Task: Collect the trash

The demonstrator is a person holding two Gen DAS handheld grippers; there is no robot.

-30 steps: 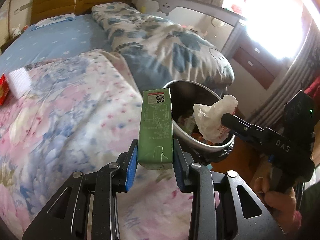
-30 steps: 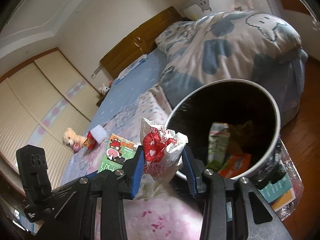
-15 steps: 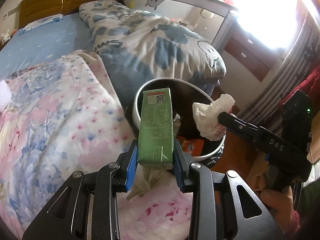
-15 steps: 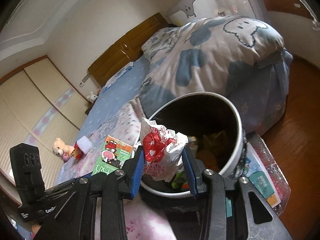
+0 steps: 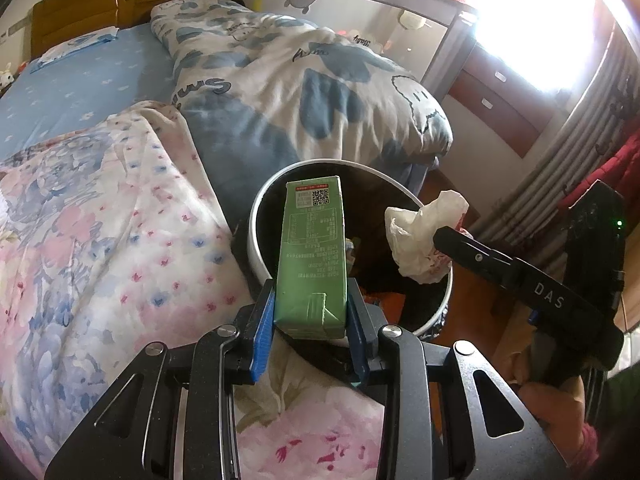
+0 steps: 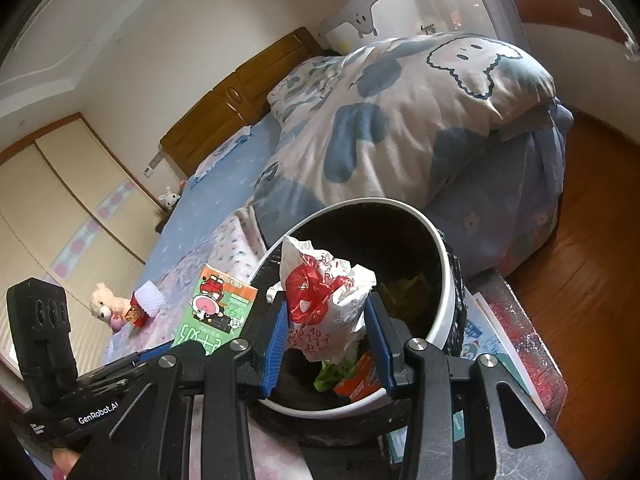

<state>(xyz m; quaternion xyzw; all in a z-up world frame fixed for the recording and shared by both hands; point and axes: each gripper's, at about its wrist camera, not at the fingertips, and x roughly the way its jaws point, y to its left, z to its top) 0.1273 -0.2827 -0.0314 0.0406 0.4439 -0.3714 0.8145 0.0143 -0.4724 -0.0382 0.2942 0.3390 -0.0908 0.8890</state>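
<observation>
Beyond both tongs lies a bed with a blue sheet, a floral pink quilt spread on its near part and a white duvet with blue patches bunched on the far side. Directly ahead of the tongs and below them stands a round trash bin with a white rim and a dark inside; in the right wrist view, green and orange wrappers lie at its bottom. The left tongs are clamped on the lower end of a green drink carton, which stands upright above the bin's near rim. The right tongs are closed on a crumpled white plastic bag with red print, held over the bin's opening. Off to the left of the right tongs, a small teddy bear sits on the quilt.
</observation>
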